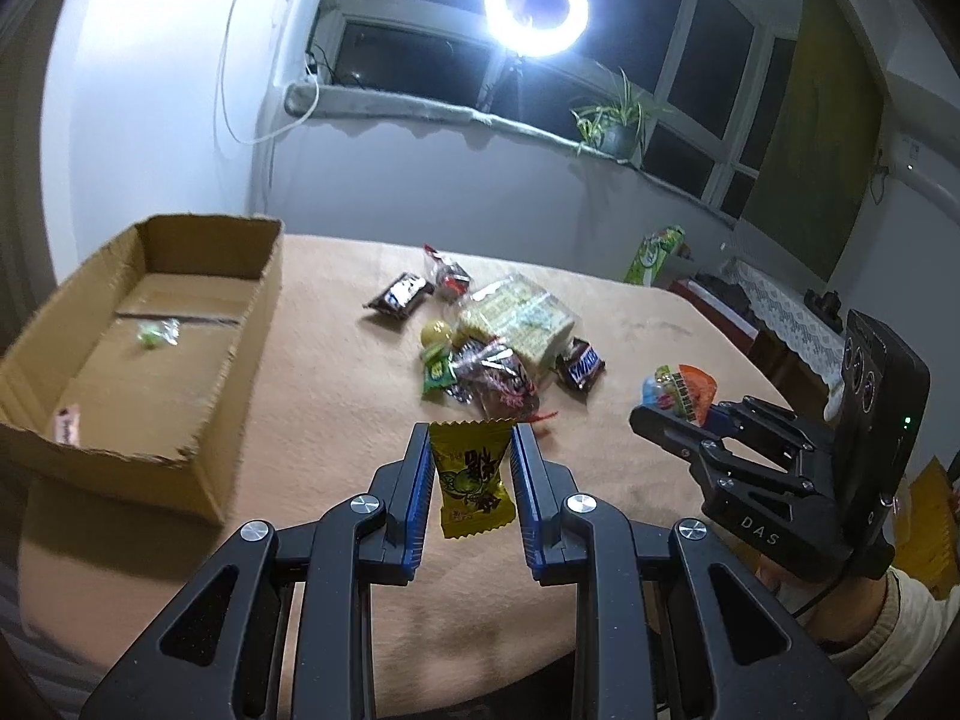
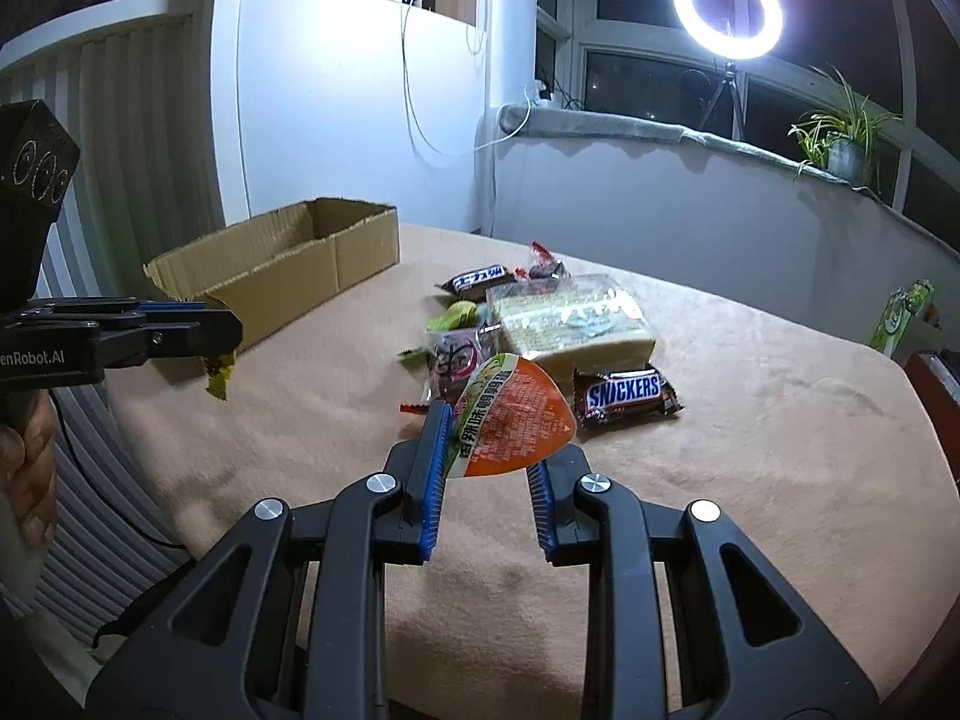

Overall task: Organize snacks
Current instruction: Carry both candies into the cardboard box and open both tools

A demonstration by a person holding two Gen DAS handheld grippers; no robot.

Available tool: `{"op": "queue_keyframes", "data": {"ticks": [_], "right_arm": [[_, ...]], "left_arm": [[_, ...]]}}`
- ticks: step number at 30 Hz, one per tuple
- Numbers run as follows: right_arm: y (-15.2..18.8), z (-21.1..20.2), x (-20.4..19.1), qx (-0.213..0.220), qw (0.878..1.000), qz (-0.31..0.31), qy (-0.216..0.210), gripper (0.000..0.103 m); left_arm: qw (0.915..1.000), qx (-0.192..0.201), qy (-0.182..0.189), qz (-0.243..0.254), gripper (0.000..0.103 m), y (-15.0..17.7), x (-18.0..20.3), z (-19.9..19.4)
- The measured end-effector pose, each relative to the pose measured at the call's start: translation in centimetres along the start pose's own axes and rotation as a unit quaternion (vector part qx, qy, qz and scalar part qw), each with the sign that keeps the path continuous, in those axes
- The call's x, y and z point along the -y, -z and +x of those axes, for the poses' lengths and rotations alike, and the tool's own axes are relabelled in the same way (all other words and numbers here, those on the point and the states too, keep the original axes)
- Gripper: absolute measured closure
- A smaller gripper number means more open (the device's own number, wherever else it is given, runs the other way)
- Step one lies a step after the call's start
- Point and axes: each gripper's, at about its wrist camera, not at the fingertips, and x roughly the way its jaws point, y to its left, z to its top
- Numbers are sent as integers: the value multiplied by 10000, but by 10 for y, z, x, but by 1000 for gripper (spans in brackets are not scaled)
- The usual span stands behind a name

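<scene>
My left gripper (image 1: pixel 471 438) is shut on a yellow candy packet (image 1: pixel 474 480) and holds it above the table, right of the open cardboard box (image 1: pixel 240 360). The box holds a green wrapped candy (image 1: pixel 157 333) and a small pink packet (image 1: pixel 67 425). My right gripper (image 2: pixel 498 438) is shut on an orange and green snack packet (image 2: pixel 516 420), held above the table; it also shows in the left wrist view (image 1: pixel 684 393). The snack pile lies mid-table: a cracker pack (image 2: pixel 570 324), two Snickers bars (image 2: pixel 624 396) (image 2: pixel 480 281), and several small wrapped candies (image 1: pixel 480 372).
The table (image 2: pixel 750 480) has a tan cloth. A ring light (image 1: pixel 536 6) and a potted plant (image 1: pixel 612 120) stand at the window sill behind. A green carton (image 1: pixel 654 252) sits past the table's far right edge.
</scene>
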Motion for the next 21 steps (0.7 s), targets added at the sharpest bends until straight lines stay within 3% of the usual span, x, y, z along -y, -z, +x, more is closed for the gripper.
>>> {"op": "queue_keyframes", "data": {"ticks": [12, 21], "right_arm": [[-27, -1, -19, 126, 9996, -268, 9, 78], [-61, 27, -71, 195, 9965, -719, -373, 78]], "left_arm": [[9985, 467, -179, -205, 79, -10, -31, -28], [9930, 843, -523, -638, 80, -19, -93, -48]]}}
